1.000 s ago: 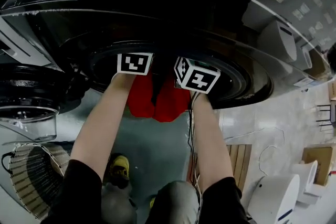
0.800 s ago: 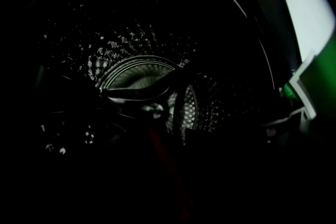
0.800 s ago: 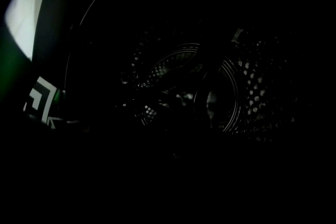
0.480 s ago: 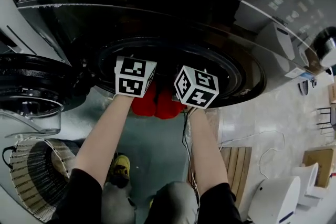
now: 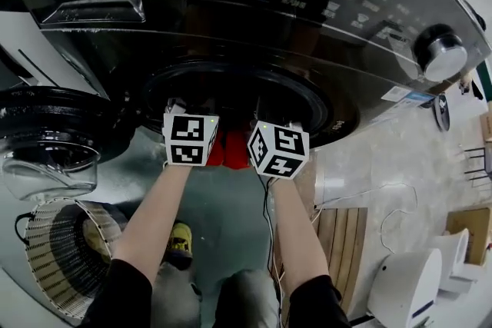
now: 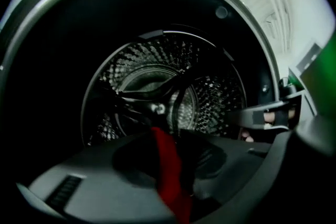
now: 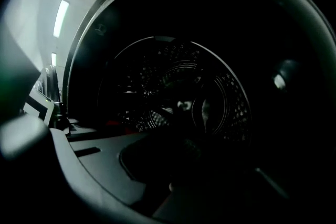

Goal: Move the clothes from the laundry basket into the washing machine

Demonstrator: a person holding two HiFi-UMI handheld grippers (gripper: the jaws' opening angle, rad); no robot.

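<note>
The dark washing machine (image 5: 231, 11) fills more of the head view than a second ago, with its control panel now in sight, the open door (image 5: 54, 127) at left and the laundry basket (image 5: 61, 257) below that. Both hands have drawn back to the rim of the opening, and less of the red garment (image 5: 229, 151) shows between them. The left gripper (image 6: 165, 139), its jaws just closing, pinches the garment; the right gripper (image 7: 176, 160) is clamped fully together, any cloth there too dark to tell

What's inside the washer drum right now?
Only the bare perforated drum wall shows. The red garment sits at the opening between the left gripper's jaws, which have just been closing. That gripper hides the drum floor.
</note>
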